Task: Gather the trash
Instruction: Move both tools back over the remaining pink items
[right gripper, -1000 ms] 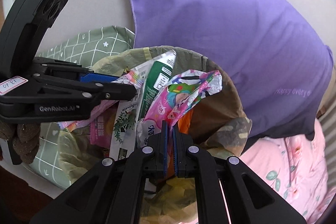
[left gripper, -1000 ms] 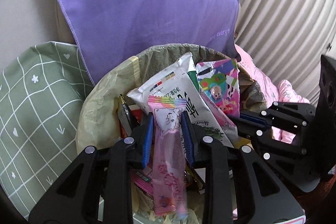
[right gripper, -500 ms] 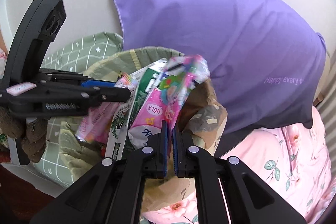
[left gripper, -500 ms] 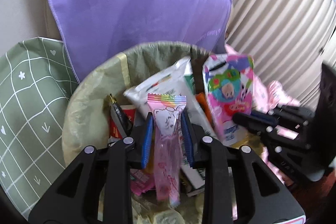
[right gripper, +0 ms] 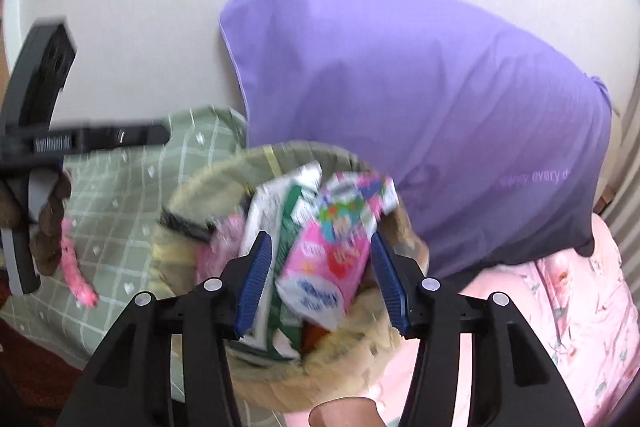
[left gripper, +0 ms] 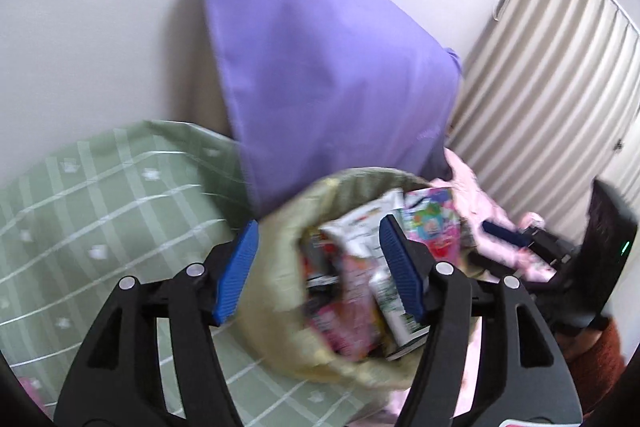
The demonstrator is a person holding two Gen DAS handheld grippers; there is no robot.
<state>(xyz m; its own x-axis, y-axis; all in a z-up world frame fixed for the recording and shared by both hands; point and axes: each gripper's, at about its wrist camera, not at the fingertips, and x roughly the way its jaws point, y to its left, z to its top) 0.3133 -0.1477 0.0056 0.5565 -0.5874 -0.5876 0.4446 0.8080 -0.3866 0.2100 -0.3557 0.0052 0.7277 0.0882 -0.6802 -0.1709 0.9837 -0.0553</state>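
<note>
While both claws are opening over it, the lined trash bin (right gripper: 188, 195) sits on the bed, packed with wrappers. Left claw (left gripper: 316, 267): nothing gripped. Right claw (right gripper: 320, 279): pink packet (right gripper: 324, 267) loose between its pads, resting in the bin.

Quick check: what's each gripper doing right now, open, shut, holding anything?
Left gripper: jaws opening, nothing gripped, over the trash bin.
Right gripper: jaws opening, pads clear of the pink snack packet between them.
</note>
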